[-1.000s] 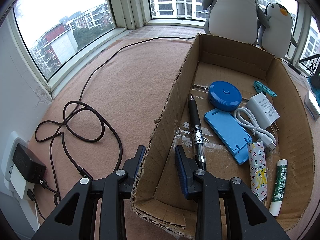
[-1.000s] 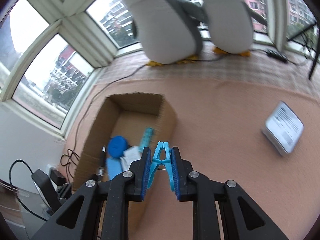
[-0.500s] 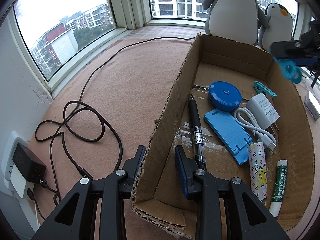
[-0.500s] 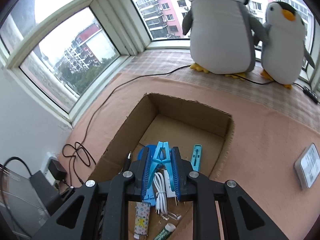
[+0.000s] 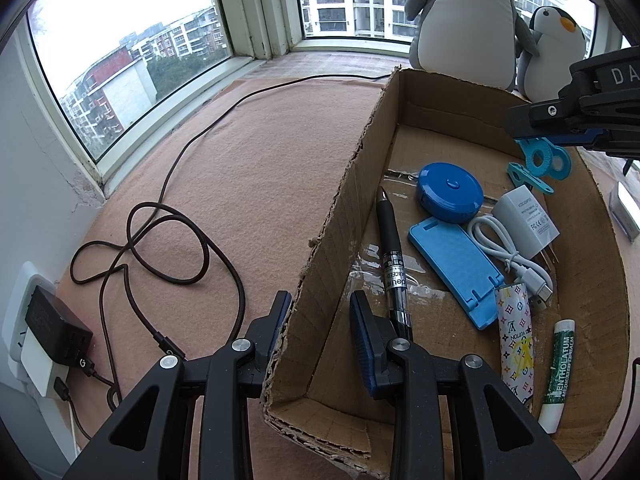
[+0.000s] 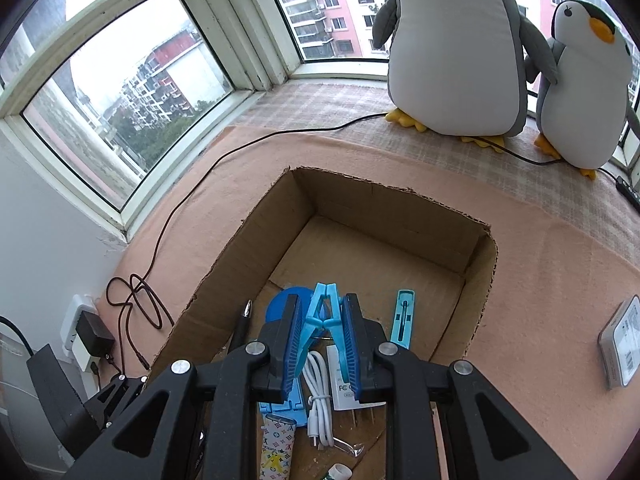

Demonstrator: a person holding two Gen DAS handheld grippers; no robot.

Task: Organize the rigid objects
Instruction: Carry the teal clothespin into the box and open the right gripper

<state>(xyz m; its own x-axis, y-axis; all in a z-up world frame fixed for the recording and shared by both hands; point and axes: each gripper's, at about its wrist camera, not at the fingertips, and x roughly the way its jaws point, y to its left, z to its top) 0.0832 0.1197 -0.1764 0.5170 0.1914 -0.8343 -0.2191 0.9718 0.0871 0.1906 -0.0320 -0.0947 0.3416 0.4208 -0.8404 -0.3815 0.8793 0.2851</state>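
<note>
An open cardboard box (image 5: 352, 184) lies on the pink mat. My left gripper (image 5: 320, 304) is shut on its left wall, one finger outside and one inside. In the box lie a black pen (image 5: 394, 256), a round blue tape measure (image 5: 450, 192), a blue phone stand (image 5: 456, 264), a white charger (image 5: 524, 220) with its cable, a patterned tube (image 5: 516, 340), a lip balm (image 5: 558, 372) and a teal clip (image 5: 528, 178). My right gripper (image 6: 323, 320) hangs over the box (image 6: 400, 216), shut on a light blue clothespin (image 6: 325, 300). The left wrist view shows that clothespin (image 5: 544, 158) above the far right corner.
Two plush penguins (image 6: 456, 48) stand on the sill behind the box. A black cable (image 5: 160, 240) loops over the mat to a plug (image 5: 52, 328) at the wall on the left. A small silver box (image 6: 622, 344) lies on the mat to the right.
My right gripper has carried the clothespin leftward from the mat to above the box, and it now shows in the left wrist view. The left gripper has kept still on the wall.
</note>
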